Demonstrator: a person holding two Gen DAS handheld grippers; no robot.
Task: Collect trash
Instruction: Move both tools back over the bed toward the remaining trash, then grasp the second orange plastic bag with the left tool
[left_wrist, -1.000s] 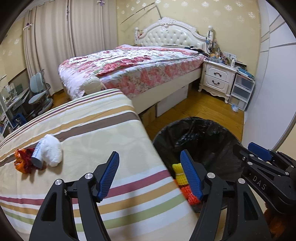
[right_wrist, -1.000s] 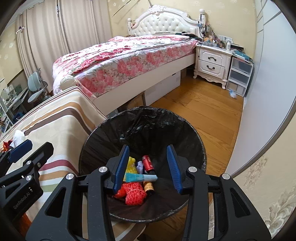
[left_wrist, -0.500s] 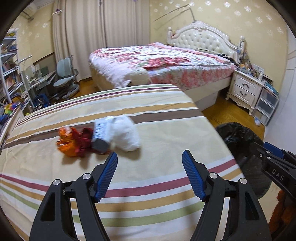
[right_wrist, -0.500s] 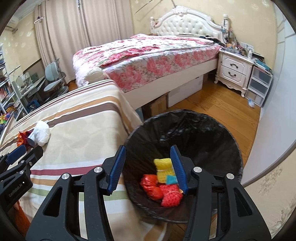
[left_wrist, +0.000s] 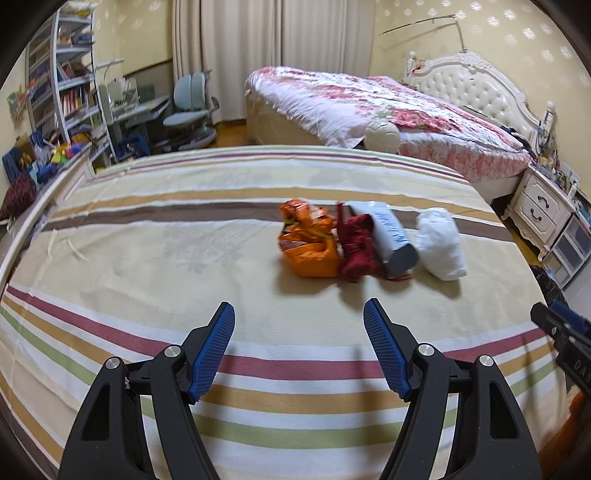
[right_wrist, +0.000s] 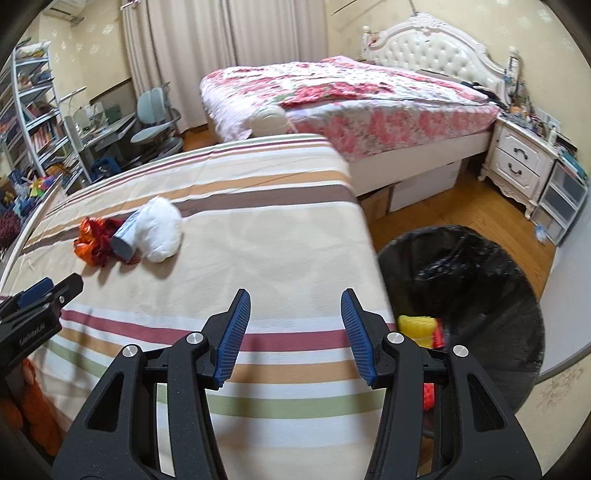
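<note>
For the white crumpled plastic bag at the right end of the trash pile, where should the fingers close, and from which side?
Probably across the narrow middle of the white plastic bag, coming from above on its free right side. It lies long, running away from the left wrist camera, and looks soft enough to squeeze. The grey-capped tube lies close along its left, so a finger there may snag.

White letters "DA" can be read on the black plastic right gripper (left_wrist: 565, 332) at the frame edge; lettering on the black left gripper (right_wrist: 33, 306) is too blurred.
</note>
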